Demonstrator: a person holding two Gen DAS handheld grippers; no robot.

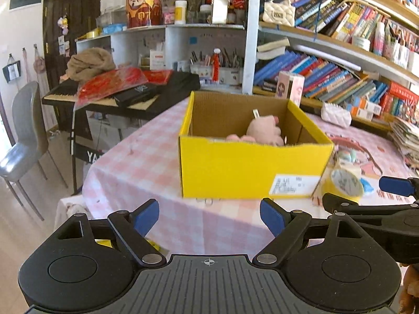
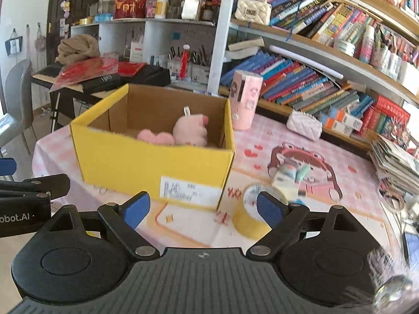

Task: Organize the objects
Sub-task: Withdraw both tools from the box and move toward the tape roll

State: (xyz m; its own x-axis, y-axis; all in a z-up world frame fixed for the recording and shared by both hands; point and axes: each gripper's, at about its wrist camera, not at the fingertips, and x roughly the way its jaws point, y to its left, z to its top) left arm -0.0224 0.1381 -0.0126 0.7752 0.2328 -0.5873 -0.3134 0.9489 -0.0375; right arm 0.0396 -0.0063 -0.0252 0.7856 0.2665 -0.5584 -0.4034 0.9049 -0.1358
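Note:
A yellow cardboard box (image 1: pixel 251 167) (image 2: pixel 146 164) stands open-topped on the pink checked tablecloth (image 1: pixel 146 162), with a pink plush toy (image 1: pixel 264 130) (image 2: pixel 189 130) lying inside it. My left gripper (image 1: pixel 209 218) hovers open in front of the box's near wall, nothing between its blue pads. My right gripper (image 2: pixel 203 210) is open too, near the box's front right corner, with a yellow tape roll (image 2: pixel 251 209) (image 1: pixel 343 183) just behind its right finger. The right gripper also shows at the right edge of the left wrist view.
A small pastel toy (image 2: pixel 288 174) lies on the cartoon mat beyond the tape. A pink cup (image 2: pixel 244 102), a white quilted pouch (image 2: pixel 303 124) and a stack of magazines (image 2: pixel 395 159) sit further right. Bookshelves (image 2: pixel 314 78) stand behind; a keyboard stand (image 1: pixel 117 96) and grey chair (image 1: pixel 23 136) are left.

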